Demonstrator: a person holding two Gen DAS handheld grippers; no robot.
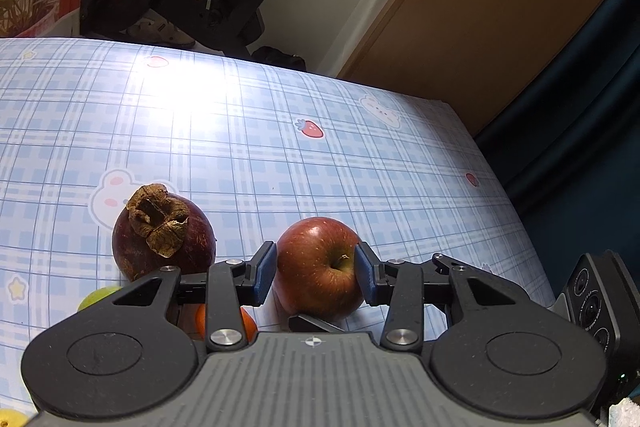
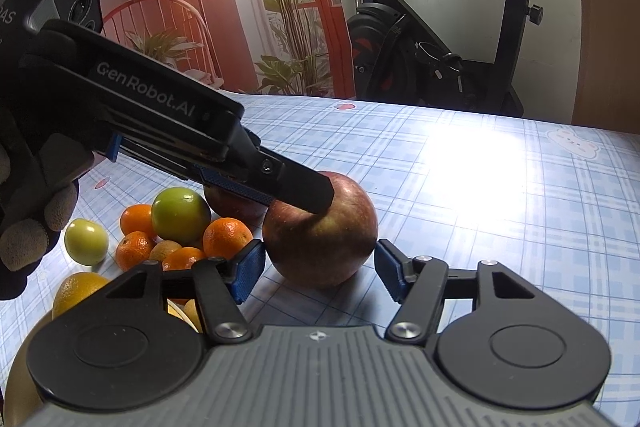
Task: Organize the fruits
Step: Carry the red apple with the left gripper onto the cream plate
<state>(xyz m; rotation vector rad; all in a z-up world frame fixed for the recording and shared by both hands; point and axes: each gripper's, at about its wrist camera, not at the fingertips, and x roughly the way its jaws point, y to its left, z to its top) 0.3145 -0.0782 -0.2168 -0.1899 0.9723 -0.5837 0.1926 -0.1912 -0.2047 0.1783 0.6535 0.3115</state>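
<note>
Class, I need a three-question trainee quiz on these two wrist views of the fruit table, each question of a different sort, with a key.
1. True or false: the left gripper has its blue pads against both sides of the red apple.
2. Multiple choice: in the left wrist view, the dark fruit with a dried brown cap lies where, relative to the apple? A) to its left B) to its right C) on top of it
3. Fill in: the right gripper stands ___ around the apple, pads not visibly touching it.

Key: 1 true; 2 A; 3 open
</note>
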